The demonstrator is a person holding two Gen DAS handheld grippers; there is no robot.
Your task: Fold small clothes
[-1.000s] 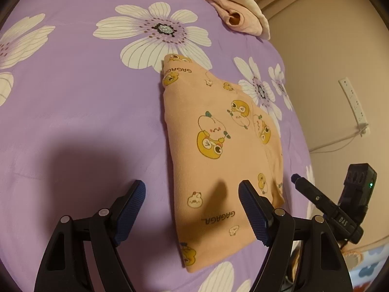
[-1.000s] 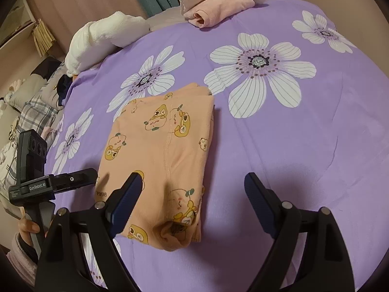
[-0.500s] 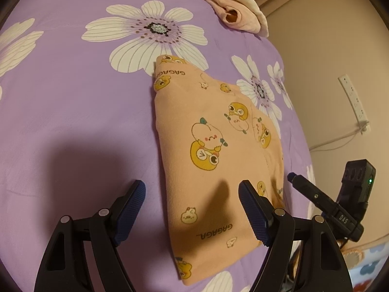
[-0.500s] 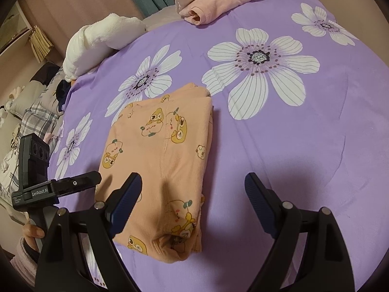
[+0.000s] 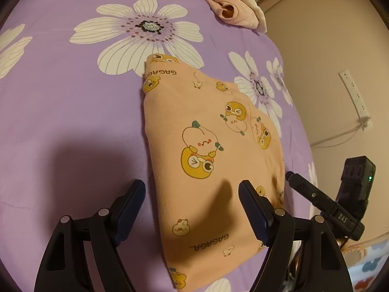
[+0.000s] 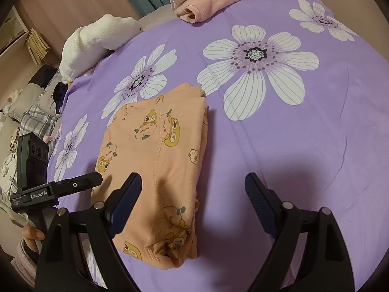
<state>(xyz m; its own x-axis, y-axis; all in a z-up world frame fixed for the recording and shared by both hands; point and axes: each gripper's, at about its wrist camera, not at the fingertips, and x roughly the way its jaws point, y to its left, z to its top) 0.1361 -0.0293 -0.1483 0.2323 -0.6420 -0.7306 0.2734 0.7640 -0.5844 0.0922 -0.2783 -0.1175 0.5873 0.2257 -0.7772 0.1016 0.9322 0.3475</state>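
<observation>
A peach garment (image 5: 214, 160) printed with yellow cartoon frogs lies folded into a flat rectangle on the purple flowered bed cover (image 5: 73, 112). The same garment (image 6: 160, 160) shows in the right wrist view, its bunched hem nearest the camera. My left gripper (image 5: 192, 192) hovers open above the garment's near end, nothing between its fingers. My right gripper (image 6: 193, 189) hangs open over the garment's right edge, also holding nothing. Each gripper appears at the edge of the other's view, the right one (image 5: 323, 202) and the left one (image 6: 60, 187), with a hand (image 6: 31, 233) on its handle.
A rolled pink garment (image 6: 209, 2) lies at the bed's far edge, next to a white fluffy pillow (image 6: 94, 41). Plaid bedding (image 6: 36, 119) lies off the left side. A wall (image 5: 316, 73) with a power strip (image 5: 355, 97) borders the bed.
Both views have drifted slightly, so the garment sits a little lower and nearer. The garment itself has not moved, and both grippers stay open.
</observation>
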